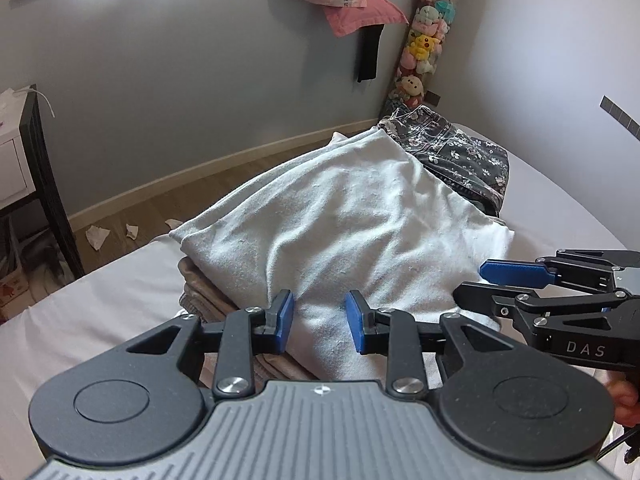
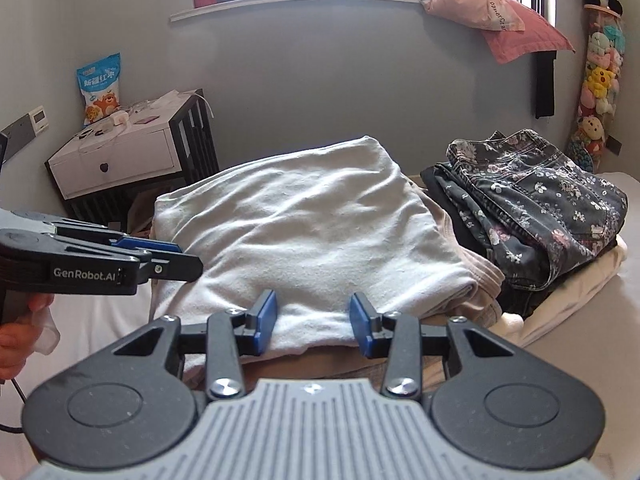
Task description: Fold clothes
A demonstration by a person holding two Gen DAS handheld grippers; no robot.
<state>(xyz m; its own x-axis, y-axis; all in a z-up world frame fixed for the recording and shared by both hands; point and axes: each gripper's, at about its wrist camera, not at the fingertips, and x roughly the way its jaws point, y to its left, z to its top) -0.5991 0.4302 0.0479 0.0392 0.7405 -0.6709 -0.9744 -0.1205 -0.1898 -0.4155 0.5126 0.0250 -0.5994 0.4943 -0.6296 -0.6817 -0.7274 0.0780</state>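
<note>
Fingers (image 1: 285,322) of both your left gripper (image 1: 319,322) and right gripper (image 2: 313,322) stand parted and empty over the near edge of the folded pale-white cotton garment (image 2: 304,224) on the bed (image 1: 100,312), so, judging the fold done, reach next for another piece

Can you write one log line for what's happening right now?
left tongs: open, empty | right tongs: open, empty | folded pale white cotton garment: on stack, on bed | folded dark floral jeans: beside it

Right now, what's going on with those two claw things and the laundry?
Left gripper and right gripper open, empty. White folded garment on the pile, floral jeans beside it. Nothing in the way.
</note>
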